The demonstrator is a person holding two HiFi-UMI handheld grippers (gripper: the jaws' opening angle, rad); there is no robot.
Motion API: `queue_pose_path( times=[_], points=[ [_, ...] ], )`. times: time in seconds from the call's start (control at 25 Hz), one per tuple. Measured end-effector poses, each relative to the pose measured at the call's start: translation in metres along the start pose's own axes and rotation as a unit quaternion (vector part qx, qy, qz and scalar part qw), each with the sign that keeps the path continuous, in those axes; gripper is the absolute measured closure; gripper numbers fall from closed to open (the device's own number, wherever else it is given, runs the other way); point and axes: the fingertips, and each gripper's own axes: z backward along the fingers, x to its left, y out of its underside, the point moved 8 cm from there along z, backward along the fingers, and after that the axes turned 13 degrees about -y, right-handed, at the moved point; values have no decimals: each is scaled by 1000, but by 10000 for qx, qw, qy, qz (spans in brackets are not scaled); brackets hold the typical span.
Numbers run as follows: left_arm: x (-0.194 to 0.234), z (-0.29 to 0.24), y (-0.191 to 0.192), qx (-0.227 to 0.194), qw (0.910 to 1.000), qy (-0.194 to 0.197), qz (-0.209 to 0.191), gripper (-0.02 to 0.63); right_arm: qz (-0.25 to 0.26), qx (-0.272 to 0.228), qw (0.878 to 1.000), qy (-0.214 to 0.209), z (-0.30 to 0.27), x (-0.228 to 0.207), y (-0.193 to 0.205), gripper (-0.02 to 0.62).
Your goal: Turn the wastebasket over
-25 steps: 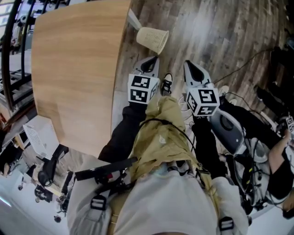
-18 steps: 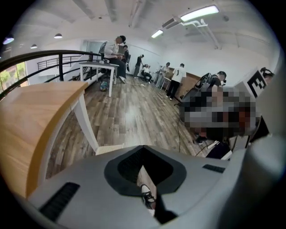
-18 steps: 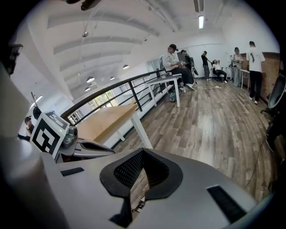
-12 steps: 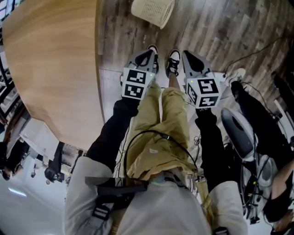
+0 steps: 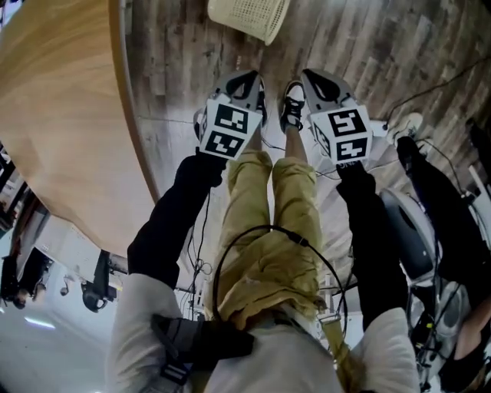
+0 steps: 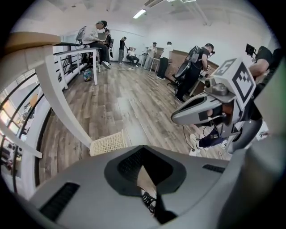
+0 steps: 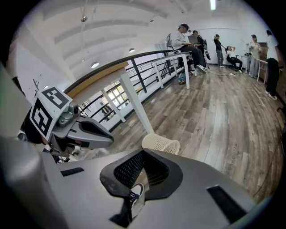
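Ok, wastebasket [image 5: 249, 17] sits on the floor [image 5: 176, 77] beside the table leg [image 6: 67, 109], straight ahead of the left gripper [image 5: 245, 80] and well apart, right gripper [image 5: 316, 78] slightly farther off, both jaws closed together on nothing.

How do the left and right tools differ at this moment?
The left tool is nearer the table; the right tool is farther from it. In the head view the left tool slants rightward, the right tool leftward, so their tips converge. Both are shut, empty, and aimed toward the wastebasket.
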Motion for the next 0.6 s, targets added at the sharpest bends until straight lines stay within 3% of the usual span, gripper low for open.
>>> queue_pose_path(
  times=[0.28, 0.48, 0.6],
  points=[
    [11, -34, 6, 251, 9960, 173, -839, 609, -12, 159, 9999, 32, -23, -28, 1, 576],
    [25, -91, 3, 503, 9985, 189, -67, 609, -22, 283, 9996, 13, -51, -54, 8, 575],
    [30, -125, 3, 574, 9982, 72, 130, 609, -40, 383, 9993, -8, -71, -71, 17, 575]
  ],
)
